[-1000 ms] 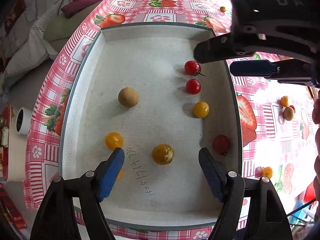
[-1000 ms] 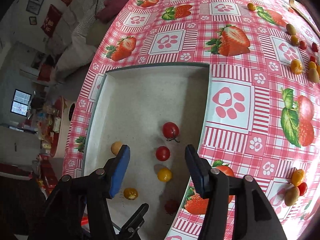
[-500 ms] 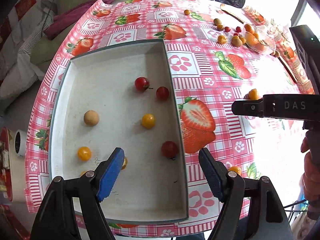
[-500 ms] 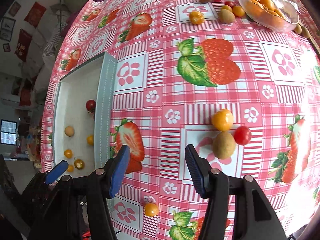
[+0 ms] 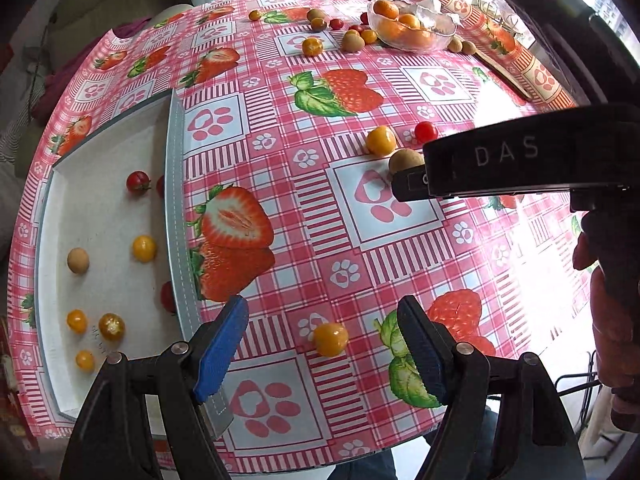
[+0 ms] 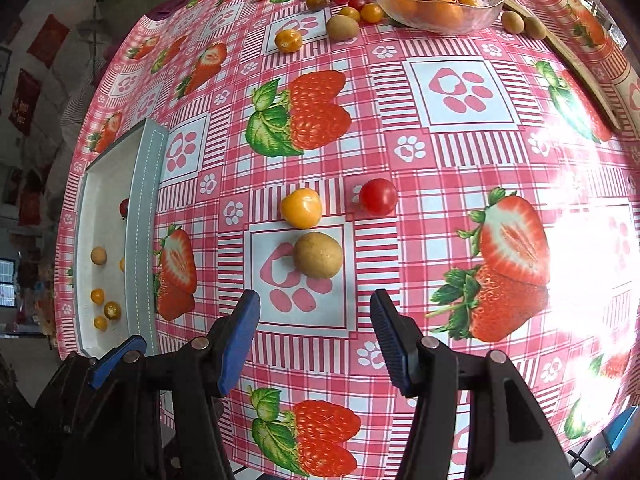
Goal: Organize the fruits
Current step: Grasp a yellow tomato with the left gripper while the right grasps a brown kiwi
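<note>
Fruits lay loose on the desk (image 6: pixel 460 168): a yellow one (image 5: pixel 330 339) sat between the gaping left tongs (image 5: pixel 322 354), presumably next for the tray (image 5: pixel 176 216). Farther on, the right tongs (image 6: pixel 316 336), also spread and empty, faced a brown fruit (image 6: pixel 319 255), likely lining up.

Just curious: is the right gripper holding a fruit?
No, the right gripper is open and empty, with the brown fruit lying on the tablecloth ahead.

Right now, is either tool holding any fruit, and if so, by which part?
Nothing is held. The left tool is open around an orange fruit without touching it; the right tool is open, short of the brown fruit.
</note>
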Tool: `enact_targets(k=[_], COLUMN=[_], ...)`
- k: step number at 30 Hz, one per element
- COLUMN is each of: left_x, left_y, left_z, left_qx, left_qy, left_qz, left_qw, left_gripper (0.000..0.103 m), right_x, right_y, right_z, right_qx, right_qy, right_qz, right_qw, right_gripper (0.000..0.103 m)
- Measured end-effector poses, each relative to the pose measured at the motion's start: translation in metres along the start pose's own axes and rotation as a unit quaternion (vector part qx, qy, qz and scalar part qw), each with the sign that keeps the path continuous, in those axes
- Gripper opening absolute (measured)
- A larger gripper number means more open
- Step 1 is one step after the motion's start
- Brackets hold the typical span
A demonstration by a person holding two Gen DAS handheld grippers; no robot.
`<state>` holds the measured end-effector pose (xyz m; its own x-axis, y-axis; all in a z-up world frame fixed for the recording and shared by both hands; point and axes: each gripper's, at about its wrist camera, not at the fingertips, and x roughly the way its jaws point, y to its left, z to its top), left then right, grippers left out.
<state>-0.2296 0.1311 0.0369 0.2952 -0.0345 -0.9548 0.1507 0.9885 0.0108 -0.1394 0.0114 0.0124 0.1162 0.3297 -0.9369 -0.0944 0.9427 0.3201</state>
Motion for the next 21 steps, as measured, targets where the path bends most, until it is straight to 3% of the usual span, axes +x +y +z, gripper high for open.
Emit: enact_targets(k=[8, 14, 16, 17, 21], left_x=[0.019, 0.027, 0.027, 0.027, 0.024], left_y=[-0.001, 0.003, 0.004, 0.003, -0.001], left_z=[-0.007, -0.011, -0.010, -0.011, -0.011], left_qx=[-0.020, -0.038, -0.042, -0.043, -0.037], left_qy=[0.025, 0.034, 0.033, 0.033, 0.026], left_qz=[0.019, 0.018, 0.018, 0.015, 0.004], left_qw=[0.9993, 0.9985, 0.9984, 0.9984, 0.9990], left_gripper=[0.078, 0.078, 0.077, 0.076, 0.053], right_x=[0.007, 0.016, 0.016, 0.017, 0.015], right_y=[0.007, 0.018, 0.019, 0.019, 0.017], right_z=[0.008, 0.015, 0.016, 0.017, 0.017], right_qx=[-0.020, -0.044, -0.047, -0.048, -0.045], right_qy=[-0.007, -0.005, -0.008, -0.008, -0.012], right_qz=[-0.002, -0.022, -0.030, -0.034, -0.035], right_qw=[1.000, 0.999, 0.998, 0.998, 0.998], right_gripper=[0.060, 0.043, 0.030, 0.030, 0.030])
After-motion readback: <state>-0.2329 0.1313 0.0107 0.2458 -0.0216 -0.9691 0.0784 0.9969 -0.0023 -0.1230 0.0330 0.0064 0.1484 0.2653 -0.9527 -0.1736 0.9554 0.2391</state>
